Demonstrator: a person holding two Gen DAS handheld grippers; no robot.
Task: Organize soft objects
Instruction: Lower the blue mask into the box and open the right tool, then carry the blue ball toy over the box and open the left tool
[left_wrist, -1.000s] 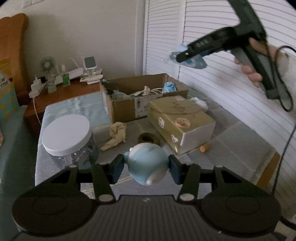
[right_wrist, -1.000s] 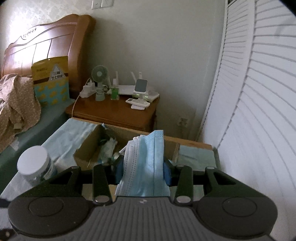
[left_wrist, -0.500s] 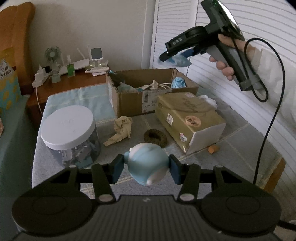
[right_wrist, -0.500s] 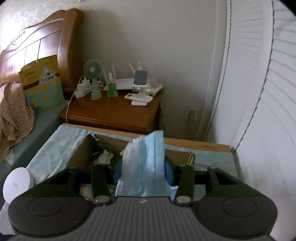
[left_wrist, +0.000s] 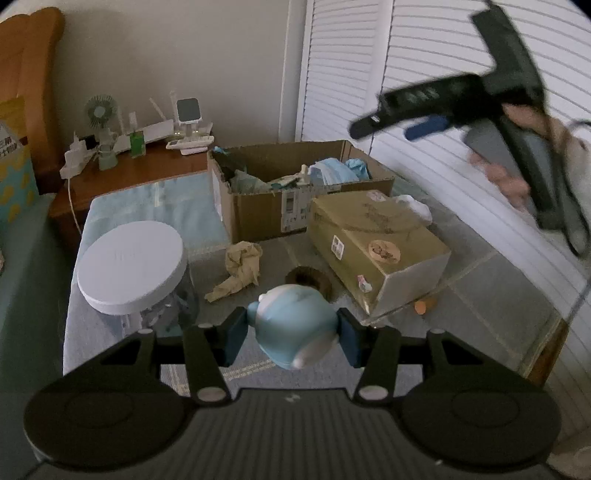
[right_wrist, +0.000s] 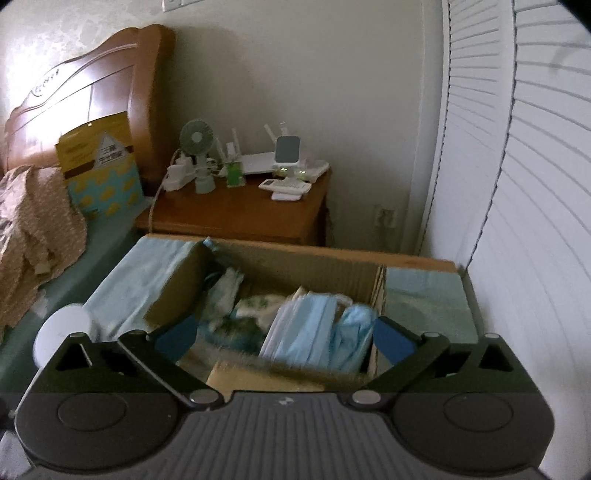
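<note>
My left gripper (left_wrist: 293, 334) is shut on a light blue soft toy (left_wrist: 293, 325) and holds it above the grey table. My right gripper (right_wrist: 284, 336) is open and empty above the open cardboard box (right_wrist: 306, 258); it also shows in the left wrist view (left_wrist: 402, 118), high at the right. A blue face mask (right_wrist: 304, 328) lies inside the box among other soft items. In the left wrist view the box (left_wrist: 258, 210) stands at the back with the mask (left_wrist: 330, 173) in it. A crumpled beige cloth (left_wrist: 238, 269) and a dark hair tie (left_wrist: 308, 277) lie on the table.
A jar with a white lid (left_wrist: 131, 269) stands at the left. A closed yellowish box (left_wrist: 376, 247) lies at the right, with a small orange object (left_wrist: 421, 305) by it. A wooden nightstand (right_wrist: 240, 210) with a fan and gadgets stands behind. White louvred doors (right_wrist: 517, 184) line the right.
My right gripper has opened and let go of the blue face mask, which now lies in the cardboard box. My left gripper still holds the toy in about the same place.
</note>
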